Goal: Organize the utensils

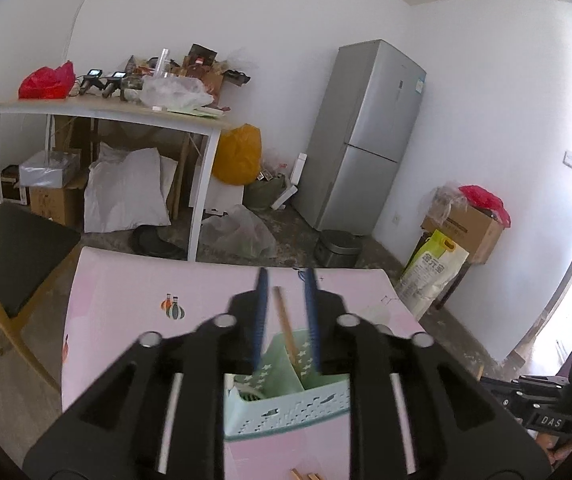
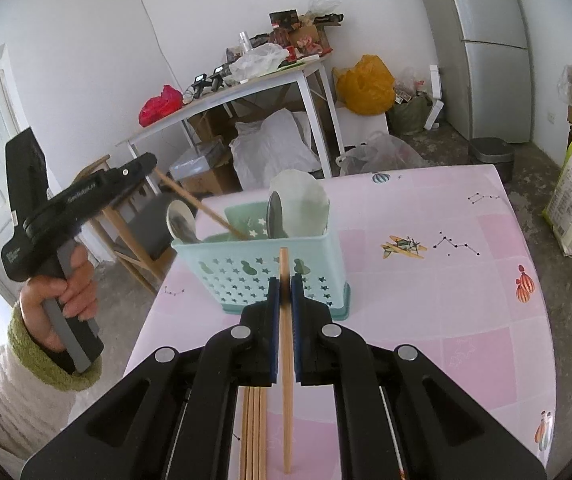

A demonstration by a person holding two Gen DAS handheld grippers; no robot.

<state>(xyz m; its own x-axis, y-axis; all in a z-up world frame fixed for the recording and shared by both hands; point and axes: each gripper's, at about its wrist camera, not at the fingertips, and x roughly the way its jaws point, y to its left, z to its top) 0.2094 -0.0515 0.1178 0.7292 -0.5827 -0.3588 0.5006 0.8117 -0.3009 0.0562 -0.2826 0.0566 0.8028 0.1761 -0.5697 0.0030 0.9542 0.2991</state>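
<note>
A teal utensil basket [image 2: 262, 276] with star cutouts stands on the pink table [image 2: 425, 300]; it also shows in the left wrist view [image 1: 286, 404]. It holds a white spoon [image 2: 180, 220], a metal spoon [image 2: 274, 212] and a white ladle [image 2: 305, 200]. My left gripper [image 1: 286, 276] is open above the basket, a wooden chopstick [image 1: 284, 324] standing between its fingers with its lower end in the basket. My right gripper [image 2: 284, 282] is shut on another wooden chopstick [image 2: 286, 360], near the basket's front. Several chopsticks [image 2: 252, 432] lie on the table under it.
A wooden chair [image 1: 2, 248] stands left of the table. Behind are a cluttered white desk [image 1: 106, 112], a grey fridge [image 1: 365, 136], bags and boxes [image 1: 465, 224] on the floor. The table's far edge [image 1: 226, 264] is near.
</note>
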